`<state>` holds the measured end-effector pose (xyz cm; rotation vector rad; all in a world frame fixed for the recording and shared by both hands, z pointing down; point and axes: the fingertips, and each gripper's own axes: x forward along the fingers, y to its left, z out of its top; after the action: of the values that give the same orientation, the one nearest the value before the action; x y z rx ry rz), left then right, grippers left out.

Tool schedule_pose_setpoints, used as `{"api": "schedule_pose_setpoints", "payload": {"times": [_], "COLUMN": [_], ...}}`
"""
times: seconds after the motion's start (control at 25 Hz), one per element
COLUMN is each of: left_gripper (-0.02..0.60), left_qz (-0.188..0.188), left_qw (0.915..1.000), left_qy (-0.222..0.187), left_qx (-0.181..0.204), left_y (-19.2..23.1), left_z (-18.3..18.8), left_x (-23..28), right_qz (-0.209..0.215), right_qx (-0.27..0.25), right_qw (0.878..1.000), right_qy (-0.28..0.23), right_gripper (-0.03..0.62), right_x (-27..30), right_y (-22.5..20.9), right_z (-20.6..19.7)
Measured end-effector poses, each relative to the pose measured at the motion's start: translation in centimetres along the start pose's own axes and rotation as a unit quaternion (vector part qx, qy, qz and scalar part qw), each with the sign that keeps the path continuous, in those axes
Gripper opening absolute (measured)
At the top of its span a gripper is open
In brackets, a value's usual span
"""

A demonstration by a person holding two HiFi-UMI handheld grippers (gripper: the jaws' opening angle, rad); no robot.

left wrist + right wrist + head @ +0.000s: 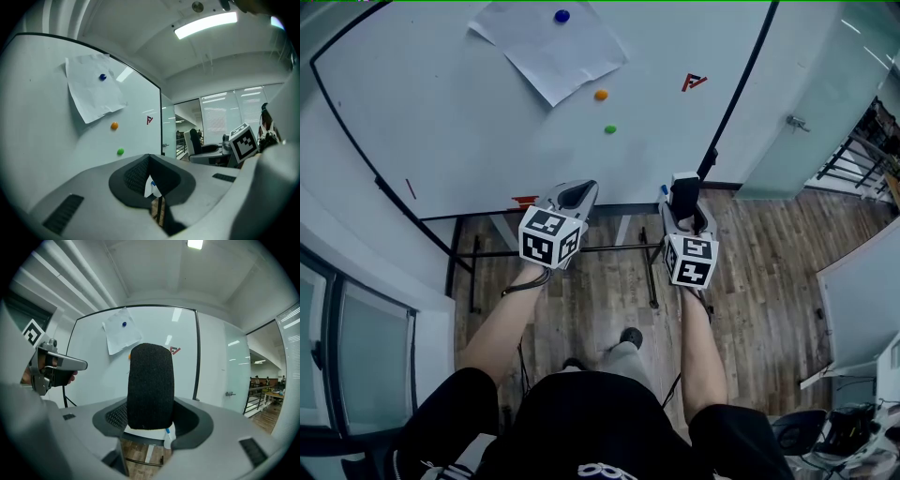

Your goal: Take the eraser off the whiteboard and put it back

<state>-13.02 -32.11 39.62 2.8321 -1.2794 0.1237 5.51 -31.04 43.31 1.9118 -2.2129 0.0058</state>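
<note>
Head view: a person stands at a whiteboard, arms out, with 1 tool in each hand. The right tool grips the eraser, which is off the board and just short of its lower right edge. The left tool sits beside it and carries nothing. Higher on the board are a paper sheet under a blue magnet, an orange magnet, a green magnet and a small red mark. Wooden floor shows below.

Left gripper view: the left tool has its 2 jaws drawn narrow, almost meeting, with nothing between them. The board fills the left side and the other tool shows at far right.

Right gripper view: the right tool is clamped on the eraser, which stands upright between the jaws, its black felt facing back toward the person. Only the lower part appears pinched.

Likely risks: with so low a hold, the eraser could tip or slide out on the way to the board. If it meets the surface tilted or edge-first, it may fail to stick and drop to the floor. Drifting too high could nudge the magnets or the sheet.
</note>
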Motion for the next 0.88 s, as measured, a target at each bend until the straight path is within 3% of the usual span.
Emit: {"api": "schedule_pose_setpoints", "payload": {"times": [0.28, 0.52, 0.88], "left_gripper": [0.012, 0.012, 0.012], "left_qz": [0.001, 0.012, 0.03], "left_qw": [0.9999, 0.9995, 0.9981], "left_qy": [-0.013, -0.03, -0.041], "left_qx": [-0.004, -0.003, 0.036], "left_y": [1.7, 4.1, 8.0], "left_z": [1.0, 3.0, 6.0], "left_x": [-0.5, 0.8, 3.2], "right_qz": [0.003, 0.003, -0.004], "right_qx": [-0.014, -0.016, -0.013], "right_qw": [1.0, 0.999, 0.997], "right_qy": [-0.009, -0.036, -0.073], "right_gripper": [0.273, 0.273, 0.272], "right_x": [1.4, 4.8, 11.5], "right_y": [1.2, 1.2, 0.5], "right_z": [1.7, 6.2, 12.3]}}
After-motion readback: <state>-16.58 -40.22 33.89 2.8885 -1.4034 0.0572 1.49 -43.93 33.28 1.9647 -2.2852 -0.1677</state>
